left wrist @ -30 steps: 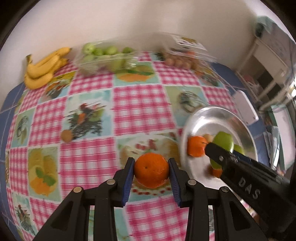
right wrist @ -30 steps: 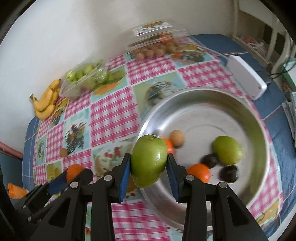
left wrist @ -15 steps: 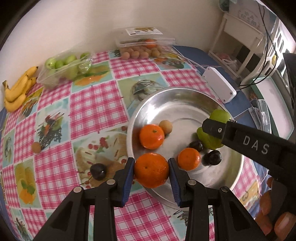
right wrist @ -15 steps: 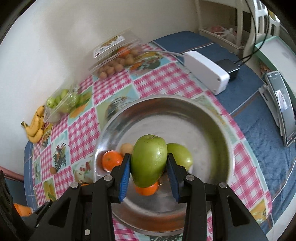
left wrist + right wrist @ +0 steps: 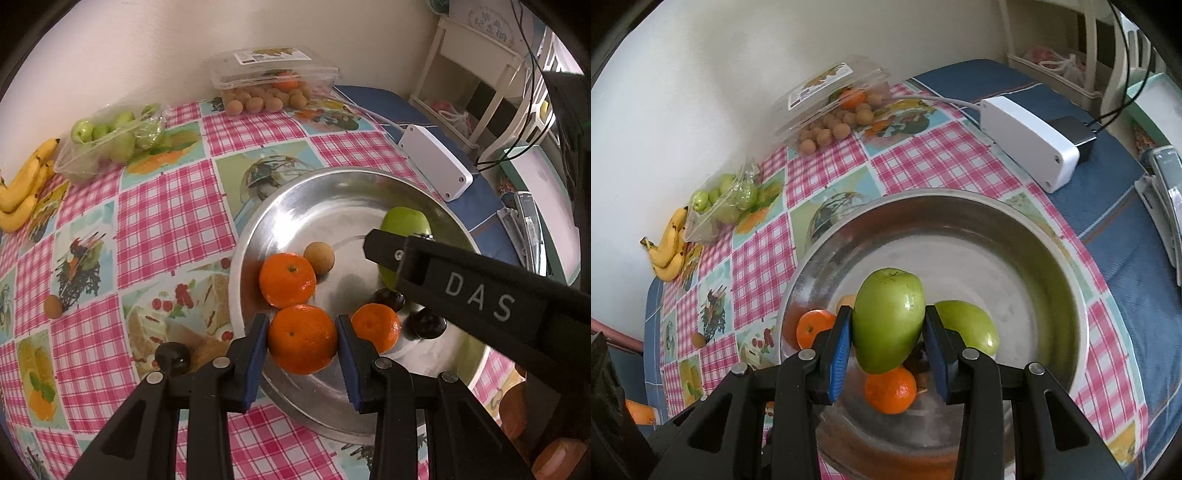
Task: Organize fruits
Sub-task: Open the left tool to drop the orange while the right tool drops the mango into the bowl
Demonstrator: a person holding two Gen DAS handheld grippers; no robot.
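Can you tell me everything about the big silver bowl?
The bowl is round, wide and shallow, shiny like steel, sitting upright on the checked tablecloth. Inside lie two oranges, a green fruit, a small tan fruit and two dark fruits. Both grippers hang over it, one with an orange, one with a green fruit.

Orange (image 5: 302, 339), green fruit (image 5: 887, 319) held above steel bowl (image 5: 1067, 291).

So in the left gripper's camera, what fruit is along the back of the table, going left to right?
Bananas → green fruits in a clear tub → small brown round fruits spilling from a clear lidded box.
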